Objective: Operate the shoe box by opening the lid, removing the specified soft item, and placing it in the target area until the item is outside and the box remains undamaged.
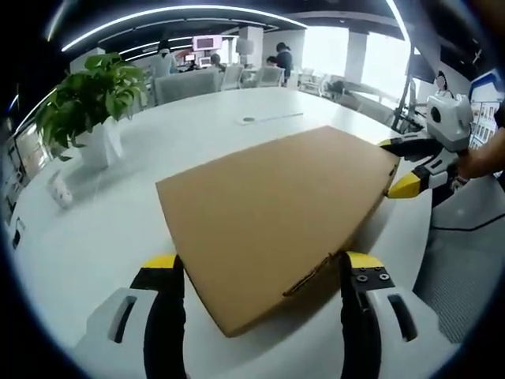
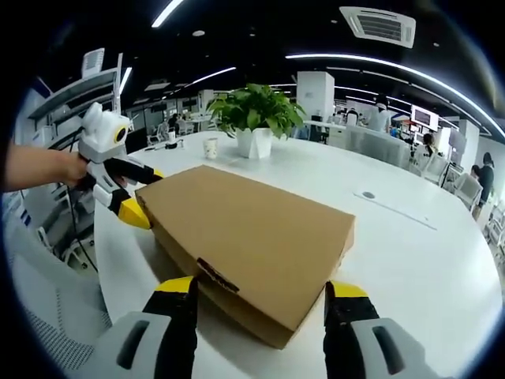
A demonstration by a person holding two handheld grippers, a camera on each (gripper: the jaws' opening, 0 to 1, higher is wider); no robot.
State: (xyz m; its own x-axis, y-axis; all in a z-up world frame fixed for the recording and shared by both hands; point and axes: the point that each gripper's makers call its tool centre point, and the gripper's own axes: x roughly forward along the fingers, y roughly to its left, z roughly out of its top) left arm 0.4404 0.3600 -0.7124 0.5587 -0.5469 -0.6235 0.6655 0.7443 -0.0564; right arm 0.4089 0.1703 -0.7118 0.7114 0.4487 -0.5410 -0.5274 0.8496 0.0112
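The closed cardboard shoe box (image 1: 276, 213) lies flat on the white desk (image 1: 95, 237), the left claw (image 1: 264, 272) and right claw (image 2: 260, 296) each spread wide around opposite ends, a potted plant (image 2: 256, 118) standing beyond.
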